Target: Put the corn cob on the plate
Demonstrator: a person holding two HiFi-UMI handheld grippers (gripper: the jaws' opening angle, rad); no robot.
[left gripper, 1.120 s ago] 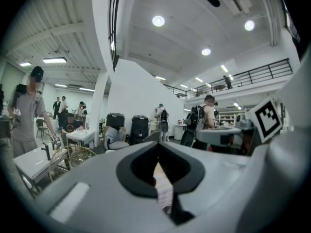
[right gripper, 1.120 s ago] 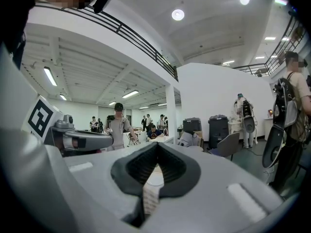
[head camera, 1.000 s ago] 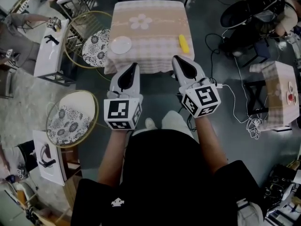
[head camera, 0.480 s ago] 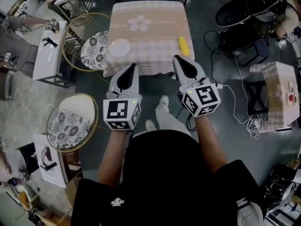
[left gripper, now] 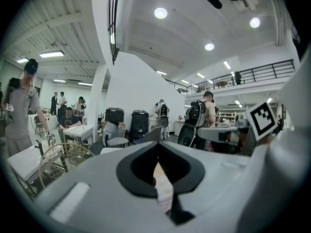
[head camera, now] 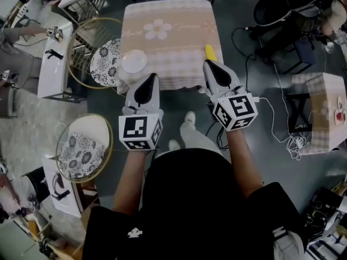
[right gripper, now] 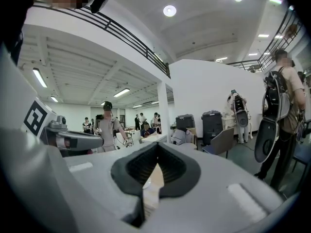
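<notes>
While both hung short of the table (head camera: 173, 47), the left gripper (head camera: 152, 78) and right gripper (head camera: 209, 65) had jaws pressed together on nothing. The corn cob (head camera: 210, 51) lay near the table's right edge, the white plate (head camera: 133, 62) near its left. I judged the right jaws should open wide before closing across the cob. Checked cloth (head camera: 179, 15) covered the table; a cushioned chair (head camera: 105, 64) stood left of it.

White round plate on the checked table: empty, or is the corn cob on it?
Empty. The white round plate is bare; the yellow corn cob lies apart on the checked tablecloth, far right.
</notes>
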